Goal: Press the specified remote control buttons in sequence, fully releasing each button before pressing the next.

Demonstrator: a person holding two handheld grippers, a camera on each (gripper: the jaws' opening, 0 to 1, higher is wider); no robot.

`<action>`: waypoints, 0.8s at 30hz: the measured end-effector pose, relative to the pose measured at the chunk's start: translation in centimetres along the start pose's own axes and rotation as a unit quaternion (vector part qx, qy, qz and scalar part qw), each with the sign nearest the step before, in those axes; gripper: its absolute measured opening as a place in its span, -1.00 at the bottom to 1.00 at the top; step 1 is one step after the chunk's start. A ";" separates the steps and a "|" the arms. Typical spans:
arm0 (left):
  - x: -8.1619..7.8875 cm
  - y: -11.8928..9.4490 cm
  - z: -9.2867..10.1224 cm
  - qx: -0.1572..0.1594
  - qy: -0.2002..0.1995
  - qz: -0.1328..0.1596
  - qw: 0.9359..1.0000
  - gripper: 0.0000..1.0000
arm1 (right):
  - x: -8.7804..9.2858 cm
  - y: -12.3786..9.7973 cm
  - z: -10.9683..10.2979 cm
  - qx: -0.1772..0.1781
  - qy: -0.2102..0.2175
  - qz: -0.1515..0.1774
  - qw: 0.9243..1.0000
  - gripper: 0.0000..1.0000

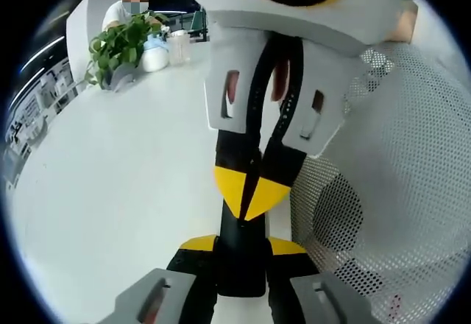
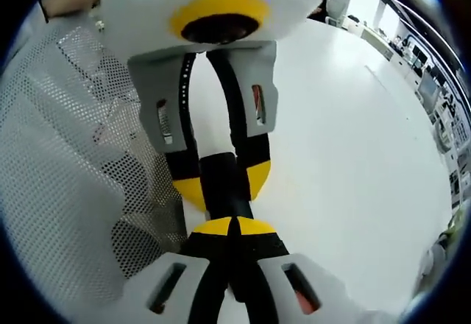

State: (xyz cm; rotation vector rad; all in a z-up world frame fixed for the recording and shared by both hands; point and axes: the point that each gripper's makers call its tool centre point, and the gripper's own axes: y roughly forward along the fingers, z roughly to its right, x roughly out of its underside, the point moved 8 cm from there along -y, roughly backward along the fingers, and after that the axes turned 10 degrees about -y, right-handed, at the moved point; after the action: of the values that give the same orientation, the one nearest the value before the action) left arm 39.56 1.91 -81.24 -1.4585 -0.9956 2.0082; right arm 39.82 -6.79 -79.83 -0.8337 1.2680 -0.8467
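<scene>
Your left gripper (image 1: 241, 246) has its jaws part-way open and clamped on the two long sides of the black remote control (image 1: 239, 274). It holds the remote just above the white table (image 1: 110, 191), probably so the remote cannot slide when a button is pushed. Your right gripper (image 1: 250, 195) comes at the remote from the opposite end. Its yellow-tipped jaws are closed together into a single point with nothing between them, which gives you one narrow tip for a single button. That tip sits on or just over the remote's upper face. You cannot tell from either view whether it is pressing, and the buttons themselves are hidden beneath the jaws.

Close beside the remote, on your body's side, is a white perforated mesh surface (image 1: 397, 191), which could crowd your wrists. Far beyond the remote, at the table's far edge, stand a potted plant (image 1: 118, 48) and some pale containers (image 1: 176, 44), with a seated person behind them. All of these are well clear of the work.
</scene>
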 end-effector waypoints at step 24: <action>0.1 0.1 0.0 0.000 0.000 0.001 1.000 -0.52 | -0.4 0.2 -0.3 0.007 -0.021 0.002 1.000 -1.00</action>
State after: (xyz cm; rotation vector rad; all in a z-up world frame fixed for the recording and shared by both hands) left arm 39.54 1.92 -81.34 -1.4604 -0.9935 2.0102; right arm 39.50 -6.32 -79.83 -0.8344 1.2263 -0.8307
